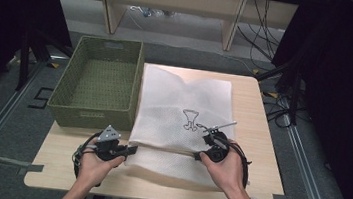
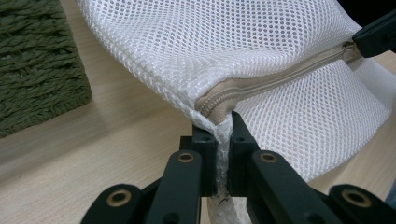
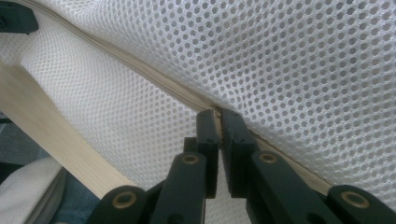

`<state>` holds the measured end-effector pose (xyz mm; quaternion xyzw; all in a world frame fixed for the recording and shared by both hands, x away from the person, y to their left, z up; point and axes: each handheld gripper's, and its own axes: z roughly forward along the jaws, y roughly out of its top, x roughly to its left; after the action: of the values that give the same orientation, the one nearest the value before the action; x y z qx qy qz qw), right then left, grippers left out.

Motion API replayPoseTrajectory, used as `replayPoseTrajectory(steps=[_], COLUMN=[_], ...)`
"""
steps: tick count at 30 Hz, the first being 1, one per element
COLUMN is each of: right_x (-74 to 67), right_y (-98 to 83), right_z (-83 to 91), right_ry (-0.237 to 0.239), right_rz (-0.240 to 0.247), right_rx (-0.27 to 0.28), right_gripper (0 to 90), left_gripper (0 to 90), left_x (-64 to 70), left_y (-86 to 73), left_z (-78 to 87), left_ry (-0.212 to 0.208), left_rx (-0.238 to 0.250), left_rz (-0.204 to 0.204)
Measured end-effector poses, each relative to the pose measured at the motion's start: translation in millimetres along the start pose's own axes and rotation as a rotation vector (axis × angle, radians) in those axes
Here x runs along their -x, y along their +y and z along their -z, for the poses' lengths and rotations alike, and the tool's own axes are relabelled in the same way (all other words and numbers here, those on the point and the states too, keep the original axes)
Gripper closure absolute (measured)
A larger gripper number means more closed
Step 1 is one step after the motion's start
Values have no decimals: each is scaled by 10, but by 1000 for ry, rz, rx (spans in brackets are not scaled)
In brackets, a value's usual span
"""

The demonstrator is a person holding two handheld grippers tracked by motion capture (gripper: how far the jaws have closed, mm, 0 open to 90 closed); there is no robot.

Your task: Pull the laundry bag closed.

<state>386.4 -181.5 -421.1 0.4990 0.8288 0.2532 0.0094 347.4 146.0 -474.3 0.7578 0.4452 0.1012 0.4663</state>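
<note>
1. Nearest the camera, the left gripper is clamped on the near-left corner of the white mesh laundry bag, at the zipper's end.
2. Further right along the near edge, the right gripper is clamped on the zipper seam.
3. By the look of it, the bag is gripped at both ends; zipper work and any move to the basket remain.
4. Count: one bag, one empty basket at far left, two grippers.
</note>
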Motion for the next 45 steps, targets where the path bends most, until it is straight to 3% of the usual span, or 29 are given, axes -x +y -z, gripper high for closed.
replayPoseTrajectory(steps=[2,3,10,11,12,14,19,21,25,38,40,42,45], right_x=[9,-5,-15,11,-5,32,26,42,38,62,49,81,85], right_y=[-7,-6,-9,-7,-16,-8,-17,-20,-25,-27,-40,-41,-39], right_z=[11,12,17,9,24,13,18,28,35,31,48,53,50], right_ry=[27,-4,7,5,-10,3,-13,2,-10,-17,-24,-12,-14], right_rz=[-1,-12,-27,8,-19,17,2,13,-13,11,-38,-11,-13], right_rx=[3,-1,-5,6,1,3,12,14,5,10,11,17,15], right_gripper=[873,873,873,872,873,873,872,873,873,873,872,872,872], left_gripper=[845,845,844,844,845,845,844,845,845,845,845,845,845], left_x=[2,2,3,3,-2,2,-3,0,-1,-5,-11,-9,-4], left_y=[-1,-2,-2,-2,-4,-2,-1,-3,-2,-3,-2,-1,-1], left_z=[-5,-5,-4,-4,-3,-4,-3,-6,-5,-4,0,-1,-4], left_ry=[-3,-3,-4,-2,-2,-2,1,1,0,2,4,3,3], left_rx=[3,3,5,5,8,7,7,10,6,11,10,10,10], left_rz=[-1,0,1,0,2,1,4,3,2,2,-3,-3,0])
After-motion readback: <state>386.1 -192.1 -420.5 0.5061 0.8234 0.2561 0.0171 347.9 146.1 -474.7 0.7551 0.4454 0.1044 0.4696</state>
